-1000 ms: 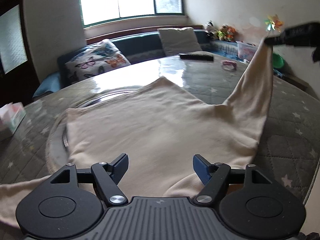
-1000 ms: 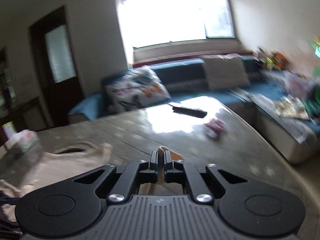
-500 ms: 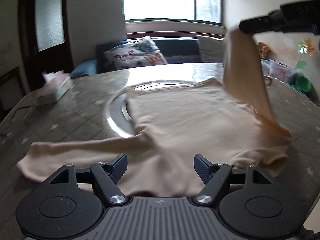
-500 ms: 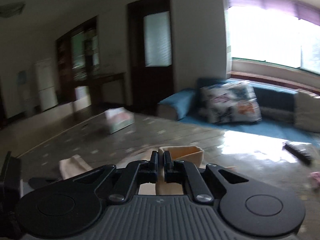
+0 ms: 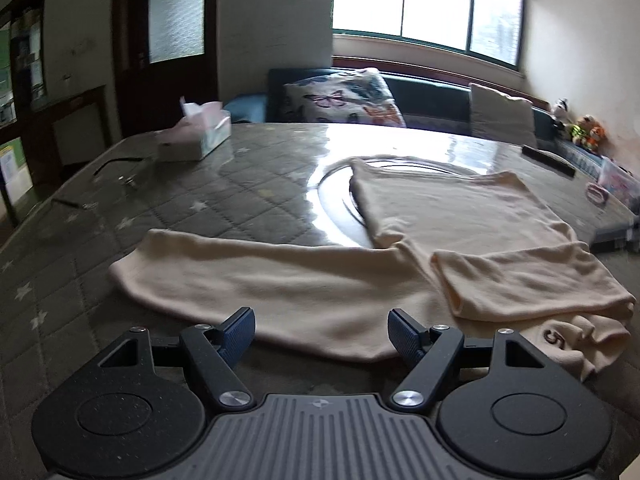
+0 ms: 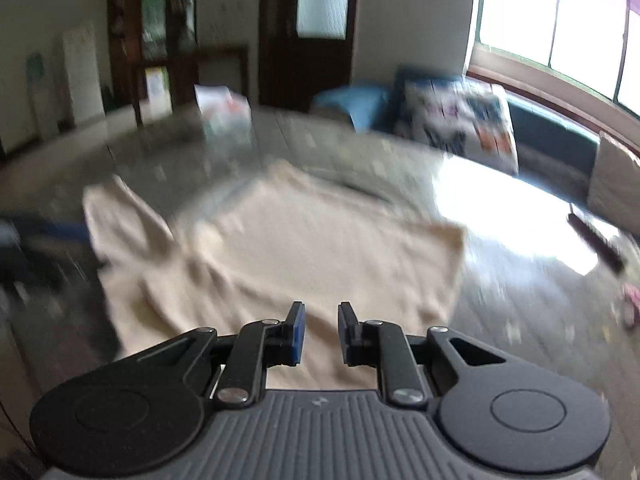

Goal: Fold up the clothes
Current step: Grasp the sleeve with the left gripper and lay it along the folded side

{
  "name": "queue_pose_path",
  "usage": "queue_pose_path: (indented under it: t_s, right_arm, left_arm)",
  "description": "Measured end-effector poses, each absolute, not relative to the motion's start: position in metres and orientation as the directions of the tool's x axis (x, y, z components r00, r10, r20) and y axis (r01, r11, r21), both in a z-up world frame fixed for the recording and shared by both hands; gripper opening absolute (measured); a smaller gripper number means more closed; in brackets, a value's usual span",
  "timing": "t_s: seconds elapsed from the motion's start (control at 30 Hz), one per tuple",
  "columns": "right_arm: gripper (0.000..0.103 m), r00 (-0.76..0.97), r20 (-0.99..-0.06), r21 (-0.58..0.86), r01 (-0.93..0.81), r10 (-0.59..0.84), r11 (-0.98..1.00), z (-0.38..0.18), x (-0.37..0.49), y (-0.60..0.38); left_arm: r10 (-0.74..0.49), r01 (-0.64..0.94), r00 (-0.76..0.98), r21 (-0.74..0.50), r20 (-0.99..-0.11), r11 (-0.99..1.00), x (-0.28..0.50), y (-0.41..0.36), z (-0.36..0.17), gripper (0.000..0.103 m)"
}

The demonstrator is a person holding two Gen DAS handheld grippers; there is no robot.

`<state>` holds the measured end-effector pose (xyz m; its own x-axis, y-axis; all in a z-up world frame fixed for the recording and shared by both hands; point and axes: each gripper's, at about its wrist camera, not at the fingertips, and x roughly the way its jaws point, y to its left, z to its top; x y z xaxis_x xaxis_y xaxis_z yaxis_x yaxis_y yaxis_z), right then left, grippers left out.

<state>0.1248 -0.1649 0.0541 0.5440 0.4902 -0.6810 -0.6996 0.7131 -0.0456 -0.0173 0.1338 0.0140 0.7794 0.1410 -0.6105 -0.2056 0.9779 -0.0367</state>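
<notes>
Since 0.5 s ago the right claw (image 6: 319,330) has let go of the sleeve it held aloft; that sleeve (image 5: 528,280) now lies folded flat across the near right part of the cream long-sleeved top (image 5: 452,216), and the claw's fingers stand a little apart with nothing between them. Nearest in the left wrist view, the left claw (image 5: 321,334) is spread wide and empty, hovering just short of the top's near edge. The other sleeve (image 5: 256,280) stretches out to the left, flat on the quilted, star-patterned counter (image 5: 160,216). At the near right, a rumpled edge shows a dark "5" (image 5: 553,337). Farther off, the body of the top lies over a shiny round plate (image 5: 332,200) in the counter. Beyond, a tissue box (image 5: 196,136) sits far left, a dark remote (image 5: 548,160) far right. The right wrist view is blurred.
</notes>
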Motion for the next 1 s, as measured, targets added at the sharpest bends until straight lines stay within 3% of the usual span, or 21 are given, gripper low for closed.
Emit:
queue_pose_path:
  t_s: [0.27,0.3,0.37,0.63,0.83,1.0]
  right_arm:
    - [0.018,0.528,-0.723,0.001,-0.643,0.445,0.766,0.019,0.137,-0.19]
    - [0.02,0.53,-0.719,0.007,-0.641,0.45,0.767,0.019,0.139,-0.192]
    - [0.036,0.538,-0.708,0.008,-0.641,0.457,0.767,0.02,0.143,-0.189]
    - [0.044,0.55,-0.697,-0.012,-0.65,0.46,0.76,0.018,0.146,-0.175]
    - [0.056,0.52,-0.684,-0.041,-0.728,0.512,0.684,0.024,0.128,-0.147]
    - [0.06,0.486,-0.682,-0.048,-0.776,0.547,0.629,0.022,0.118,-0.121]
  left_arm:
    - [0.212,-0.308,0.747,-0.045,-0.63,0.95,-0.019,0.156,0.012,0.075]
    - [0.223,-0.323,0.743,-0.047,-0.631,0.945,-0.018,0.159,0.012,0.075]
    - [0.244,-0.361,0.732,-0.059,-0.636,0.931,-0.016,0.17,0.011,0.075]
    - [0.326,-0.498,0.692,-0.099,-0.644,0.861,-0.009,0.215,0.01,0.067]
    - [0.365,-0.575,0.663,-0.133,-0.654,0.807,-0.002,0.24,0.005,0.057]
    - [0.378,-0.6,0.661,-0.154,-0.648,0.785,0.0,0.25,0.006,0.039]
